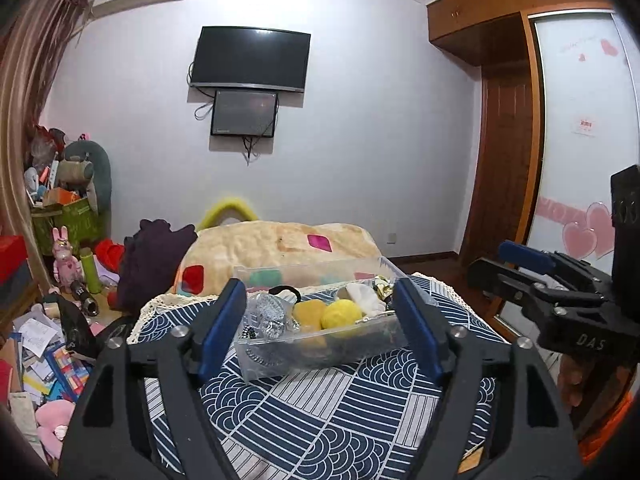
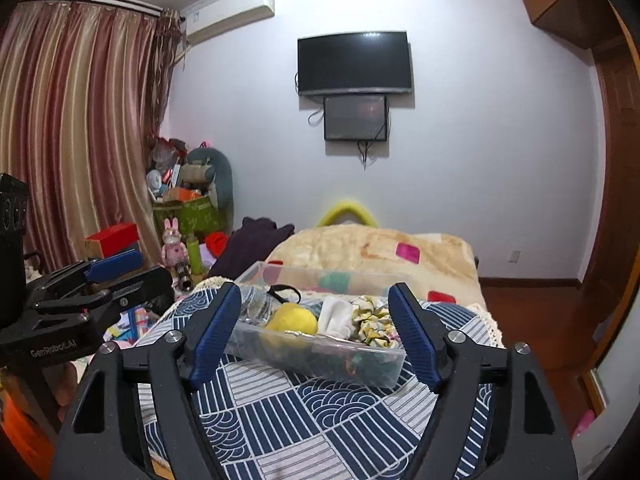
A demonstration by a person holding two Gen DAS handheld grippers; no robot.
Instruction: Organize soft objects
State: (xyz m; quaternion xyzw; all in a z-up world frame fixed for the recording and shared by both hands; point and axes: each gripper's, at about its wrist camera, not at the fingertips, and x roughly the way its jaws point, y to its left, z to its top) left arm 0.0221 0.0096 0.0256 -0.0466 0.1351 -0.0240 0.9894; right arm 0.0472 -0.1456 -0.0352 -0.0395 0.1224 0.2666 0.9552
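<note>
Straight ahead of the left gripper (image 1: 320, 328), framed between its blue fingers (image 1: 222, 328), a clear plastic box (image 1: 320, 344) sits on a navy-and-white patterned cloth (image 1: 320, 412); the jaws are spread wide and hold nothing. Inside the box lie a yellow ball (image 1: 341, 314), an orange-yellow soft piece (image 1: 308, 314) to its left, a silvery crinkled item (image 1: 270, 318) further left, a black hair loop (image 1: 285, 291) behind that, and a white fabric piece (image 1: 364, 300) to the right. The right gripper (image 2: 316, 334) is likewise wide open and empty, the same box (image 2: 320, 356) in front of it between its fingers (image 2: 416, 336), with a patterned scrunchie (image 2: 370, 320) nearest its right finger. Each gripper shows at the outer edge of the other's view. Beyond the box lies a beige blanket (image 1: 280, 248), and on the far wall hangs a dark television (image 1: 251, 58)
</note>
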